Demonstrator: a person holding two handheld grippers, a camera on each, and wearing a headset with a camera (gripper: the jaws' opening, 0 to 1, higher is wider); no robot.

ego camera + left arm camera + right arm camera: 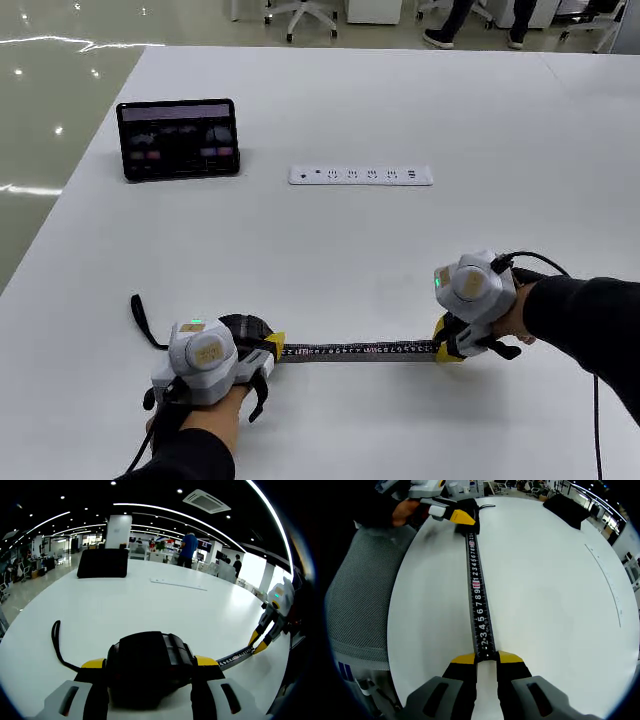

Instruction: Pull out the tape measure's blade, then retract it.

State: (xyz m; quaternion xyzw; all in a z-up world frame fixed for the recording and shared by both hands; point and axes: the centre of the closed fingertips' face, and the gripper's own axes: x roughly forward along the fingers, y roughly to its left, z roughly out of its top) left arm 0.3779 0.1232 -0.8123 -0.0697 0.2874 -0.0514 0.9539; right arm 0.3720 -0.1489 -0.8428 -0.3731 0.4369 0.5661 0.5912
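Black tape measure (150, 667) | dark blade (479, 595) out flat, white numerals

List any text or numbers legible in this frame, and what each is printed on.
"2 3 4 5 6 7 8 9": on the tape blade, running up from the right tongs; further digits too small to trust.
Tablet screen: blurred, unreadable.
Power strip: markings too small.
Tape measure case in the left tongs: no label visible.
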